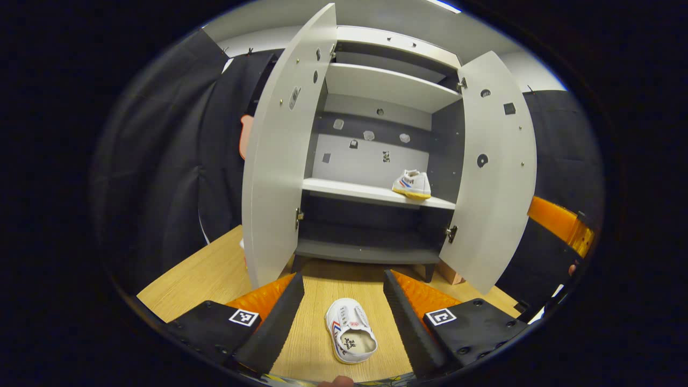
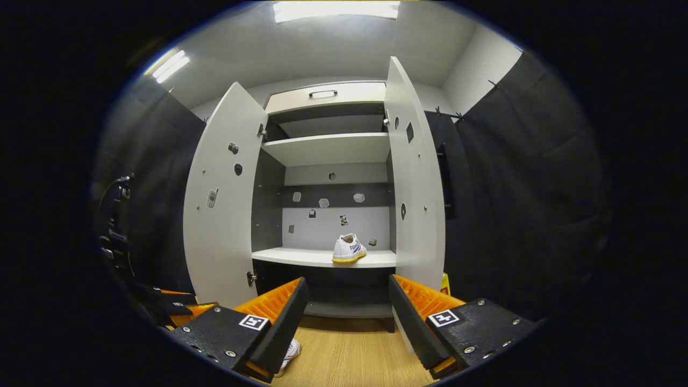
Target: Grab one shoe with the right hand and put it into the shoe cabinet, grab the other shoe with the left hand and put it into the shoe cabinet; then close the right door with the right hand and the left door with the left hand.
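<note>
A white shoe with a yellow sole stands on the middle shelf of the shoe cabinet, toward the right. A second white shoe lies on the wooden floor, toe toward the cabinet, between the fingers of my left gripper, which is open and apart from it. In the right gripper view that shoe's edge peeks out behind the left finger. My right gripper is open and empty, facing the cabinet. Both doors, left and right, stand wide open.
The cabinet stands on a wooden floor with black cloth walls on both sides. My left gripper and the arm holding it show at the left edge of the right gripper view. A small box sits behind the right door.
</note>
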The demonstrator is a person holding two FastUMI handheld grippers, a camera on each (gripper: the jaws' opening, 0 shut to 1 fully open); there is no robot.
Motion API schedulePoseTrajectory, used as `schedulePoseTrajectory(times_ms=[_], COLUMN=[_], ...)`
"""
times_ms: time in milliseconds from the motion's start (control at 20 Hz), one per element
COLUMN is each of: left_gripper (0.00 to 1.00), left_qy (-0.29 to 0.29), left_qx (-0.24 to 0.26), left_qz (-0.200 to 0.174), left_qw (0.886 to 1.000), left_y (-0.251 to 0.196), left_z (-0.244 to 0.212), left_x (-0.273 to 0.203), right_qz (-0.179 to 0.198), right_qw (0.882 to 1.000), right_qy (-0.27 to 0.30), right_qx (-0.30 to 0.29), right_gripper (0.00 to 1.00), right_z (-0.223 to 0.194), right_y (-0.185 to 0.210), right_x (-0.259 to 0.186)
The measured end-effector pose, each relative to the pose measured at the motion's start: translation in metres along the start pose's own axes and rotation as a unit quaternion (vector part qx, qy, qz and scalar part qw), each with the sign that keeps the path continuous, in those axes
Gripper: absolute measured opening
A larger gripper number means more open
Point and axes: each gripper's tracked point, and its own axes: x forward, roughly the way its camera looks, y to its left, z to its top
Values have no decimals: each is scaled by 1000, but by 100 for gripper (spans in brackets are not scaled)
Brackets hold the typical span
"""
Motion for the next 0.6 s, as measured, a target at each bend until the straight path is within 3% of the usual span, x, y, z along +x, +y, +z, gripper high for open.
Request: schedulePoseTrajectory(times_ms=[100, 300, 600], left_gripper=[97, 97, 98], left_qy=[55, 160, 225], left_qx=[2, 30, 46], left_qz=[-18, -4, 21], left_qw=[998, 987, 973], left_y=[-1, 15, 30], left_z=[-43, -133, -195], left_x=[13, 33, 59], right_qz=[0, -11, -32], right_qw=[1000, 999, 998], right_qy=[11, 25, 40], right_qx=[5, -18, -20], right_gripper=[92, 92, 92], right_z=[-8, -20, -27], right_y=[-6, -26, -44], right_x=[-3, -13, -21])
